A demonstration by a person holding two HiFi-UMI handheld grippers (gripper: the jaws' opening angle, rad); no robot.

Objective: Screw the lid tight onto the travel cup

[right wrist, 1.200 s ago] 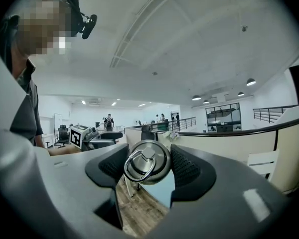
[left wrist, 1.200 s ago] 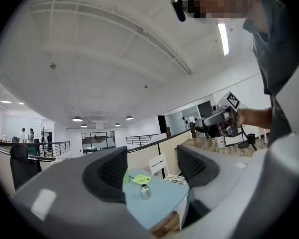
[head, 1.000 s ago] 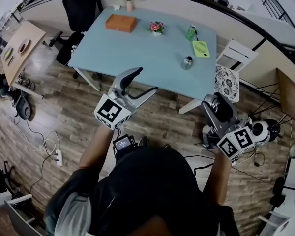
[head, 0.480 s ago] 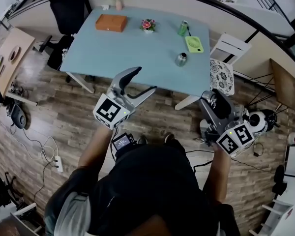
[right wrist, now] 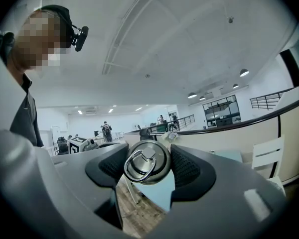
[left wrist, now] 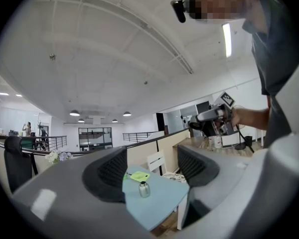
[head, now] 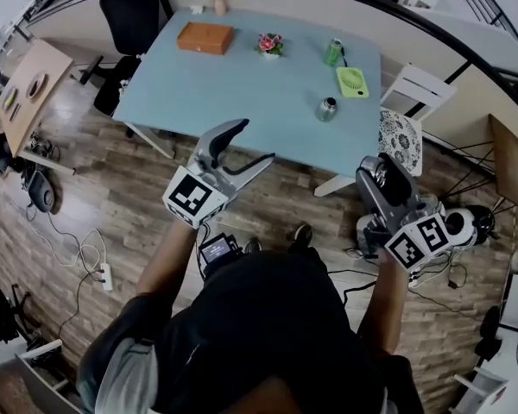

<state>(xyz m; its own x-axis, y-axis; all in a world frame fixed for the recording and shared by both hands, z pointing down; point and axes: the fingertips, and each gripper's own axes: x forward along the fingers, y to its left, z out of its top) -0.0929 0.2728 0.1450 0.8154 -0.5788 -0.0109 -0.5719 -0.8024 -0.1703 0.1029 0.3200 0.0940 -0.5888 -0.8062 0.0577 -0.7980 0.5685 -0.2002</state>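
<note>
Right gripper view shows the right tongs (right wrist: 148, 166) clamped on a steel lid (right wrist: 147, 162) with a ring handle, held by its rim, top facing the camera. The left tongs (left wrist: 149, 171) stand apart with nothing between them. Both are held up in front of the person, over the wood floor (head: 112, 197) and well short of the bench (head: 242, 84). The cup (head: 327, 109) stands upright and alone towards the bench's right end, near a green fan (head: 352, 83). My guess at the risks: the smooth rim could slip in the pads, the lid could go on crooked and cross-thread, and the cup could spin or tip unless the left tongs steady it. The bench is pale blue and also carries an orange box (head: 205, 38) and a flower pot (head: 270, 46). Beyond lies a bright open office with railings.
</note>
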